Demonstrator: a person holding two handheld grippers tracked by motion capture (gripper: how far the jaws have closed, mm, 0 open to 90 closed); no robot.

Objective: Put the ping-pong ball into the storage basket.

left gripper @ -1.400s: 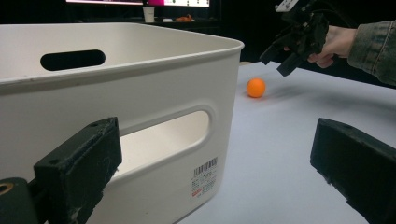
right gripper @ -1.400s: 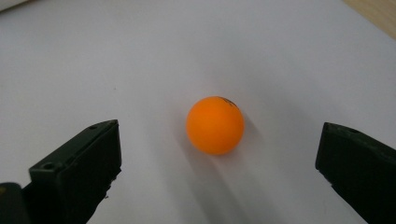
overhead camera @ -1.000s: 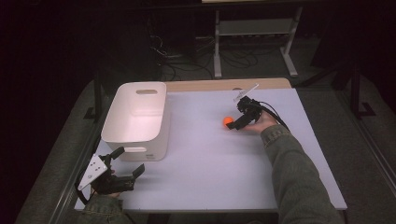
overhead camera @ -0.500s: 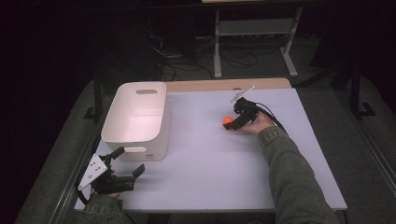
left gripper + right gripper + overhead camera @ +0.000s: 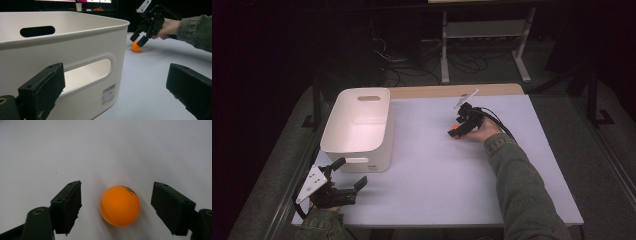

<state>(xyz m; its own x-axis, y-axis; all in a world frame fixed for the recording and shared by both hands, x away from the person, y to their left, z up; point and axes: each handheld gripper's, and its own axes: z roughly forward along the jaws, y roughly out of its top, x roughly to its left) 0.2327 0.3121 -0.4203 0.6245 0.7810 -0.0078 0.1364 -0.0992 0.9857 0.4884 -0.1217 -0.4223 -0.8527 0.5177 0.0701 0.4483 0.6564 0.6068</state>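
Observation:
An orange ball (image 5: 120, 205) rests on the white table (image 5: 437, 175), right of centre (image 5: 454, 131). My right gripper (image 5: 117, 192) points down at it with one jaw on each side. Its jaws have just been closing, but a gap still shows between each pad and the ball. The left gripper view also shows that gripper (image 5: 139, 40) tilted over the ball (image 5: 136, 46). My left gripper (image 5: 350, 172) lies near the table's front left corner, open and empty, facing the white bin (image 5: 75, 50).
The white plastic bin (image 5: 357, 145) with handle slots stands at the left of the table. A metal stand and cables (image 5: 482, 40) sit on the dark floor beyond the far edge. A sleeved forearm (image 5: 522, 190) crosses the table's right side.
My right gripper has settled slightly lower and closer over the ball. The ball, the bin and my left gripper have stayed where they were.

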